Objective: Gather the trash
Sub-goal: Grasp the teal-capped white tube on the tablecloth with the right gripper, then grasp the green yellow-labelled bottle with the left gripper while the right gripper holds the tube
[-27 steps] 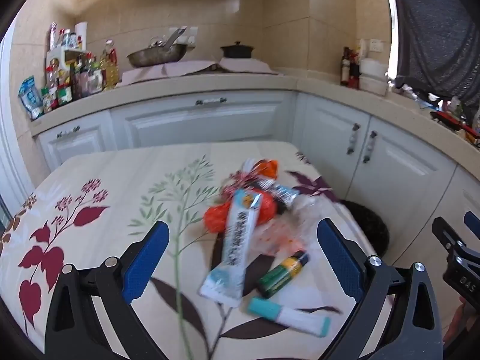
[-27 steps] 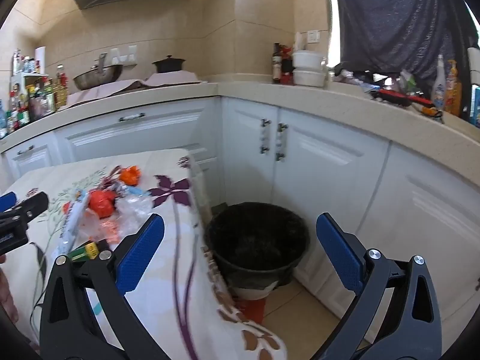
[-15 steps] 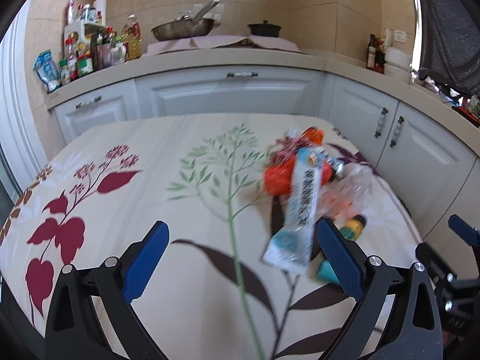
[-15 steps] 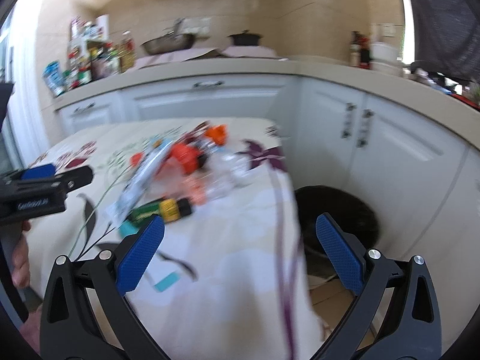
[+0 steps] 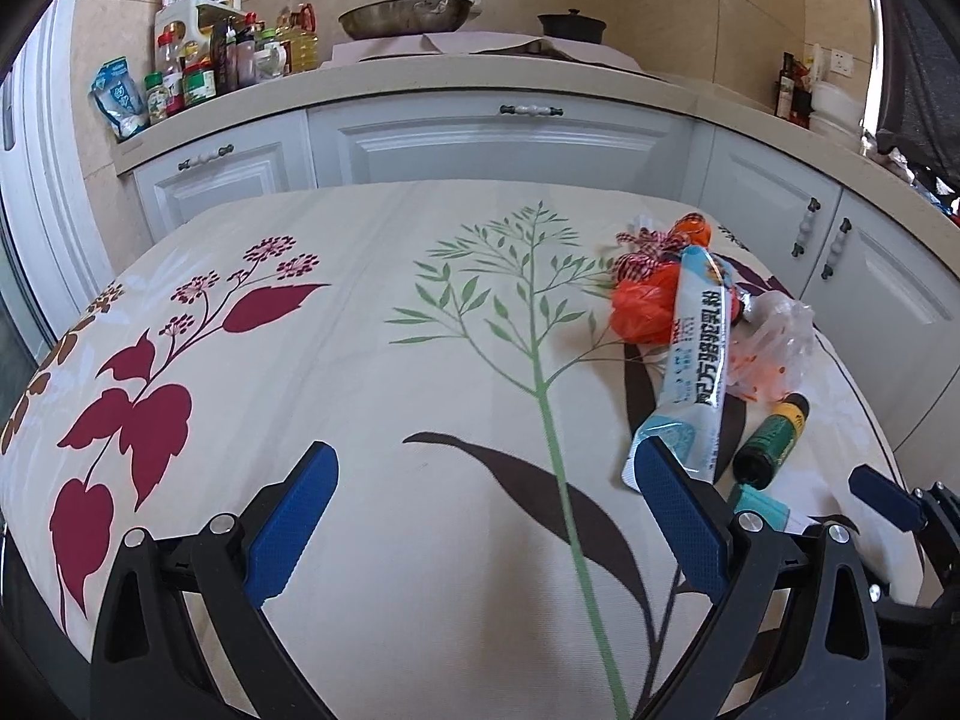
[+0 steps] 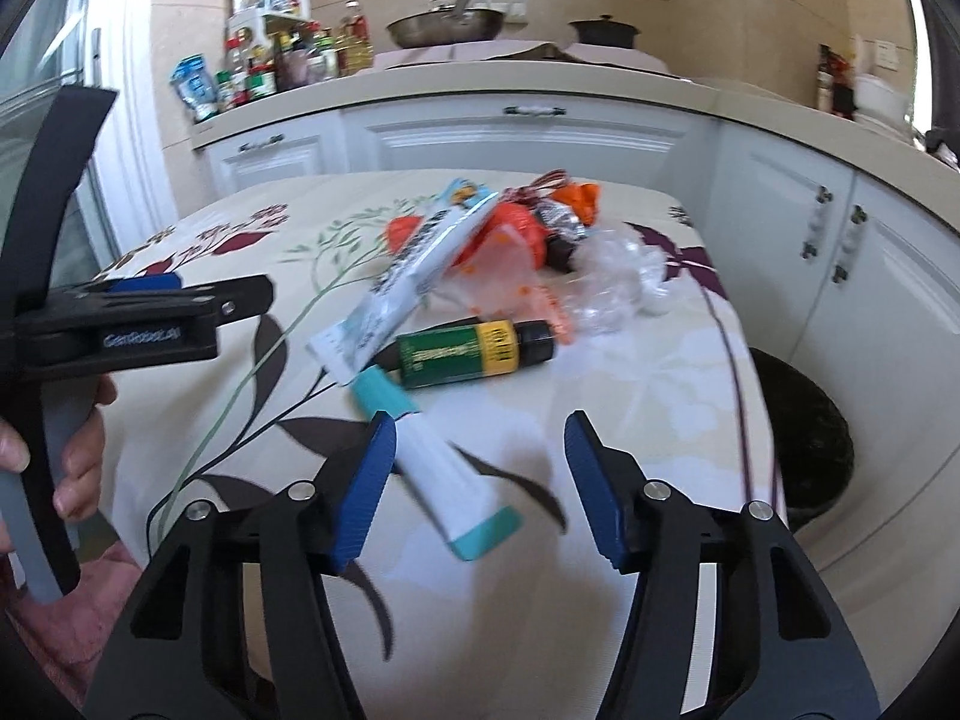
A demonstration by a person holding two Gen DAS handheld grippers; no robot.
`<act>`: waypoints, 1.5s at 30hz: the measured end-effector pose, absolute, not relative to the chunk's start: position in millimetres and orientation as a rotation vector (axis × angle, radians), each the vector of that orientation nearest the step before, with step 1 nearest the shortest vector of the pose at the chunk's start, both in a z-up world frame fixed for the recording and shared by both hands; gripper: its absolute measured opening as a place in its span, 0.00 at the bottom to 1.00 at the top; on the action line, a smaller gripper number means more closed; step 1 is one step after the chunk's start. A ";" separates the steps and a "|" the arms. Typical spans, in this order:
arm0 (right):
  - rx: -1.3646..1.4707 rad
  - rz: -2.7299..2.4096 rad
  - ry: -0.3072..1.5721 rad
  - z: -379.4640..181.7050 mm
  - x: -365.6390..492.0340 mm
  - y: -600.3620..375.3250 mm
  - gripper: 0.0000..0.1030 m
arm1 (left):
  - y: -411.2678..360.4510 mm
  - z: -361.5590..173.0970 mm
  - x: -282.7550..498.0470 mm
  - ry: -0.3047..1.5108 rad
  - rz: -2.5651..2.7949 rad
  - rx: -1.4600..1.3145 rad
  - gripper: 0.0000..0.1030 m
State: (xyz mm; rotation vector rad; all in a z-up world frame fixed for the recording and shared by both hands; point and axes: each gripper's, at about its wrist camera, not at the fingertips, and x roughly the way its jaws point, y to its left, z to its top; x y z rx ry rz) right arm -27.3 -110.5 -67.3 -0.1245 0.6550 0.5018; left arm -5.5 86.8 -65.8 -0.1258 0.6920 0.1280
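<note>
Trash: white tube with teal ends point(image 6: 441, 468), green bottle point(image 6: 474, 353), long sachet point(image 6: 414, 276) and orange bags point(image 5: 645, 303) heaped on the table's point(image 5: 360, 360) right side.
Bin point(image 6: 804, 438): floor, right of the table.
Right gripper point(image 6: 480, 480): jaws parted, empty, tube just beside its left pad.
Left gripper point(image 5: 486, 516): wide open, empty.
Risk: the round tube could roll or squirt aside under an off-centre pinch.

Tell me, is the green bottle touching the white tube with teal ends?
Cannot tell. In the right wrist view the green bottle meets the white tube's teal cap, but overlap may hide a gap.
</note>
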 end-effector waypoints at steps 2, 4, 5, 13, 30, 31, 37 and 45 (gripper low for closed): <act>-0.142 0.522 0.662 -70.3 -28.4 -106.6 0.46 | 86.8 -66.3 -6.0 0.699 0.135 -0.116 0.94; -0.159 0.534 0.669 -73.6 -29.0 -103.7 0.41 | 87.7 -67.6 -6.4 0.695 0.133 -0.121 0.94; -0.169 0.534 0.661 -74.1 -30.9 -102.7 0.40 | 87.9 -67.6 -6.9 0.696 0.133 -0.121 0.94; -0.168 0.535 0.652 -74.7 -33.2 -105.9 0.29 | 87.2 -68.6 -8.4 0.702 0.135 -0.111 0.94; -0.153 0.533 0.645 -75.4 -35.5 -110.4 0.22 | 81.0 -65.2 -9.5 0.726 0.144 -0.084 0.94; -0.152 0.534 0.644 -75.1 -35.5 -110.8 0.22 | 80.8 -65.4 -9.6 0.727 0.144 -0.084 0.94; -0.147 0.535 0.643 -75.2 -37.1 -110.3 0.20 | 80.0 -66.0 -10.3 0.726 0.143 -0.083 0.94; -0.141 0.533 0.643 -74.2 -40.9 -112.3 0.15 | 77.6 -66.4 -9.5 0.725 0.139 -0.081 0.94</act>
